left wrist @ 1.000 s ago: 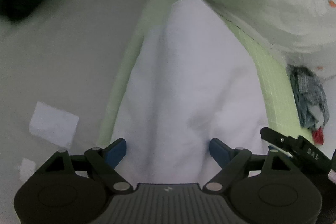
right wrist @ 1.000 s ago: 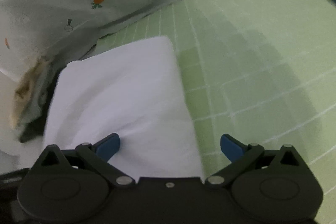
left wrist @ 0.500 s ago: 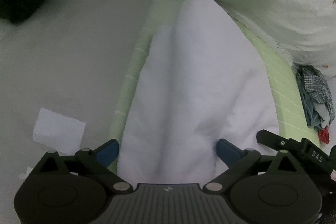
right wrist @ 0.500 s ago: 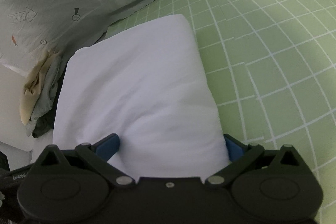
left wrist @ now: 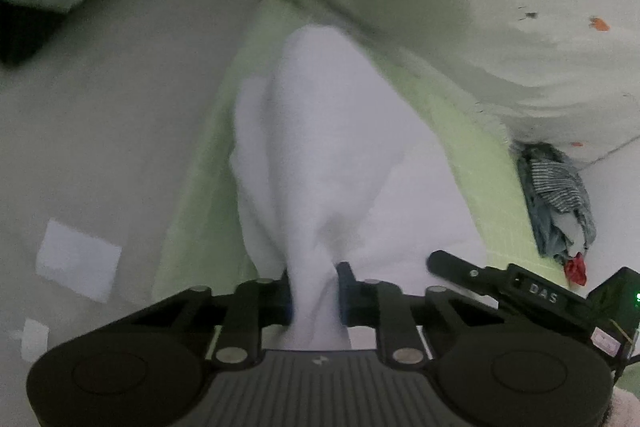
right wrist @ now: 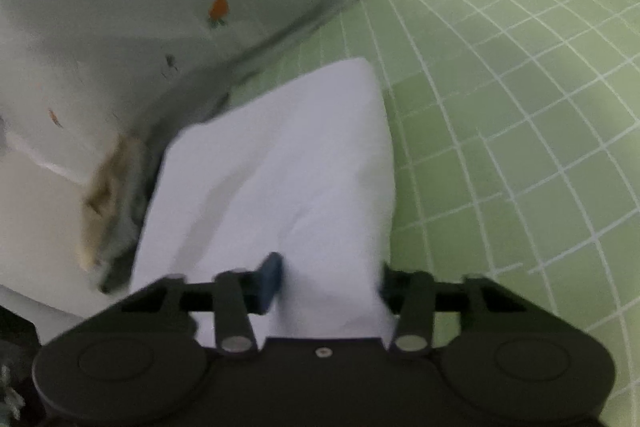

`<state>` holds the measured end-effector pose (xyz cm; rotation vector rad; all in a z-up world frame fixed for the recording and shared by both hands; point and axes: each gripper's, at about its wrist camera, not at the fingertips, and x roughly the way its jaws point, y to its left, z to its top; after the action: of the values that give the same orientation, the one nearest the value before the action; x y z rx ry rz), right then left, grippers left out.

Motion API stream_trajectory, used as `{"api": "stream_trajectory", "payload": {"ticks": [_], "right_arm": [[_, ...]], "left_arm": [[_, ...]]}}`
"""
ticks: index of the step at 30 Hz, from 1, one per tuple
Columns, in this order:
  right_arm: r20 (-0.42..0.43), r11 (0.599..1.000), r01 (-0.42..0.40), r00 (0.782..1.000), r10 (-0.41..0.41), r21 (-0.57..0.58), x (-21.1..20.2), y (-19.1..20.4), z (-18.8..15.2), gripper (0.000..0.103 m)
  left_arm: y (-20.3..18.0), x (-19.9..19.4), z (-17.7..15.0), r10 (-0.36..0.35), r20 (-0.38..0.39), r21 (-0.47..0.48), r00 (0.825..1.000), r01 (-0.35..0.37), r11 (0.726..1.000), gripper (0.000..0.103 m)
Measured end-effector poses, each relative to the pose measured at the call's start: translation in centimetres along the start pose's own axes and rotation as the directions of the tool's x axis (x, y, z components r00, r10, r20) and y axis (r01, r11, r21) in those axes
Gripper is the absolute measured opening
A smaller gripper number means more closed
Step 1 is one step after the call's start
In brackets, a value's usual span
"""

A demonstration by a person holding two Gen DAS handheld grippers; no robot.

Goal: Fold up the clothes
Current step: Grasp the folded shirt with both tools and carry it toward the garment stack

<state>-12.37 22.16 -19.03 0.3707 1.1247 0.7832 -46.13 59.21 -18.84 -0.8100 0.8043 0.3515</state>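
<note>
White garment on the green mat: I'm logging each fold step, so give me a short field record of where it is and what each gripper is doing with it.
garment: white cloth, folded, on the green grid mat
left gripper: jaws just closed, shut on a bunched near edge of the cloth
right gripper: jaws just closed in, pads pressing the cloth's near edge
cloth state: near edge pinched at two places, far end on the mat
nearby: carrot-print sheet behind; striped clothes heap to the right in the left wrist view

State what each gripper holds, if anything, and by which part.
Both jaws have just been closing on the white garment. The left gripper pinches a bunched fold at its near edge; the right gripper clamps a wider bunch of that edge.
</note>
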Motion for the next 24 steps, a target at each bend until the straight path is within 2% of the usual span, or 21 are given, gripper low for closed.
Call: {"api": "stream_trajectory", "payload": {"ticks": [2, 7, 10, 12, 16, 21, 24], "right_arm": [[0.020, 1.000, -0.026, 0.999, 0.026, -0.003, -0.5, 0.7, 0.4, 0.035], [0.054, 0.994, -0.100, 0.993, 0.102, -0.039, -1.4, 4.0, 2.3, 0.034], [0.061, 0.983, -0.152, 0.985, 0.159, -0.106, -1.3, 7.5, 4.2, 0.034], [0.057, 0.969, -0.189, 0.978, 0.200, -0.161, -0.6, 10.7, 5.6, 0.034], [0.011, 0.921, -0.266, 0.960, 0.281, -0.283, 2.1, 18.1, 8.1, 0.034], [-0.093, 0.834, -0.368, 0.927, 0.364, -0.411, 7.9, 29.4, 10.2, 0.034], [-0.132, 0.800, -0.427, 0.901, 0.412, -0.422, 11.3, 35.5, 10.0, 0.034]], "left_arm": [[-0.4, -0.9, 0.4, -0.005, 0.026, -0.002, 1.000, 0.005, 1.000, 0.015], [-1.1, -3.8, 2.5, -0.034, 0.123, -0.039, 0.992, 0.039, 0.998, 0.014], [-1.2, -6.8, 4.1, -0.032, 0.204, -0.034, 0.978, 0.040, 0.999, 0.014], [-0.7, -8.7, 5.5, -0.027, 0.267, -0.048, 0.963, 0.042, 0.998, 0.014], [1.7, -12.7, 7.9, 0.009, 0.389, -0.105, 0.921, 0.035, 0.994, 0.014], [6.6, -17.8, 11.7, 0.086, 0.515, -0.186, 0.853, 0.013, 0.982, 0.014], [9.7, -20.2, 15.0, 0.123, 0.574, -0.201, 0.810, -0.006, 0.980, 0.014]]}}
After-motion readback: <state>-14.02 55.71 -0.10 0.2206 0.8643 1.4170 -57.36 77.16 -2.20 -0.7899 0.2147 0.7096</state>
